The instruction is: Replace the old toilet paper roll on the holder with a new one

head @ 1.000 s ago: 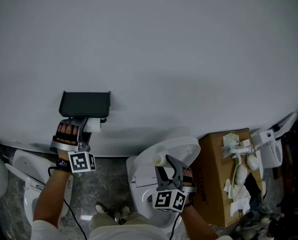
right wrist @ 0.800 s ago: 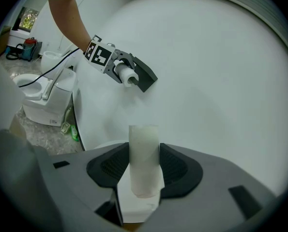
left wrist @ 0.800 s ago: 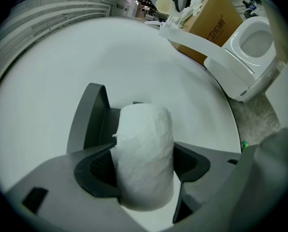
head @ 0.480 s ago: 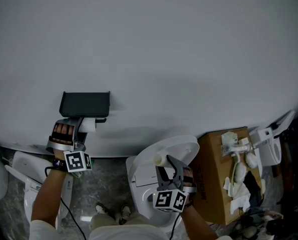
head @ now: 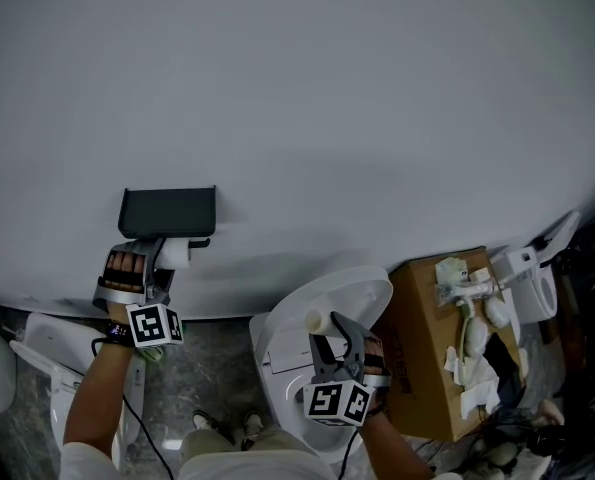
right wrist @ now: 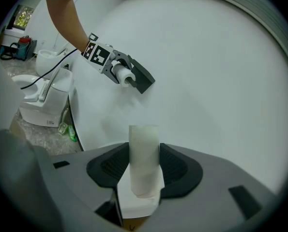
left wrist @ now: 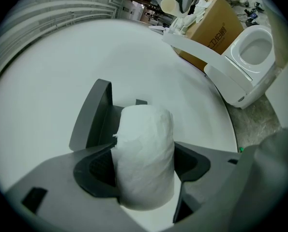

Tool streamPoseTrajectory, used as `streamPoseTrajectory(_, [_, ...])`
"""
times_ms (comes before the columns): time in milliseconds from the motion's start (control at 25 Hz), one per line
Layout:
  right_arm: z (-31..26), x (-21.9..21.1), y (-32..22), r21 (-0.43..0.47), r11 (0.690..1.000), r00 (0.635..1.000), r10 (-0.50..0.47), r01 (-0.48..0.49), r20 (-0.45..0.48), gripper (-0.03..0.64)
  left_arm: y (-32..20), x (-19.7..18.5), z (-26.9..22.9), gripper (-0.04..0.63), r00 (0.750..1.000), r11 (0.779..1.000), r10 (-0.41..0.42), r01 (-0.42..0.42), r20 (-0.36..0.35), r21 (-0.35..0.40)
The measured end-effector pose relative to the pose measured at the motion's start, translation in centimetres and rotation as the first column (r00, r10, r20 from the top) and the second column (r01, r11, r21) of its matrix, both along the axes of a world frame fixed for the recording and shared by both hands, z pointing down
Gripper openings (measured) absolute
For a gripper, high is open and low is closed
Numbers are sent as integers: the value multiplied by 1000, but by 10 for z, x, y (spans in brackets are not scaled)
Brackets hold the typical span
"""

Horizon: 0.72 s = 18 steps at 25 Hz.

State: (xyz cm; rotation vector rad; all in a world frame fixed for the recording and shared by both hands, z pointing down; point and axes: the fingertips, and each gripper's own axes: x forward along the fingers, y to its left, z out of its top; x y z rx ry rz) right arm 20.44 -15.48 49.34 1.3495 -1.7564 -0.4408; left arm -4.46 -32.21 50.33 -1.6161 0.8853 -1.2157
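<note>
With the spent tube [right wrist: 144,166] pinched in the right gripper [head: 333,336] fingers, well apart from the wall, the left gripper [head: 165,256] fingers clamp the new roll [left wrist: 144,153] at the holder [head: 167,211]; judged remaining: confirm seating, then release.

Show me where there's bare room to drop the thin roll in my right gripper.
For the thin roll: the cardboard box is bare on its left half, next to the toilet lid; its right half is crowded with white fittings. The floor left of that toilet is open. Around the holder it is tight: the left gripper holds a roll there.
</note>
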Motion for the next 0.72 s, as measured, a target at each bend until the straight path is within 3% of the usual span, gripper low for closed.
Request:
streamPoseTrajectory(480, [-4, -6, 19, 0, 997, 997, 78, -78, 8, 192, 16, 4, -4, 348, 993, 996, 20, -30, -116, -82])
streamPoseTrajectory(720, [-8, -32, 19, 5, 998, 998, 58, -58, 9, 192, 27, -3, -3, 353, 989, 995, 33, -46, -142, -93])
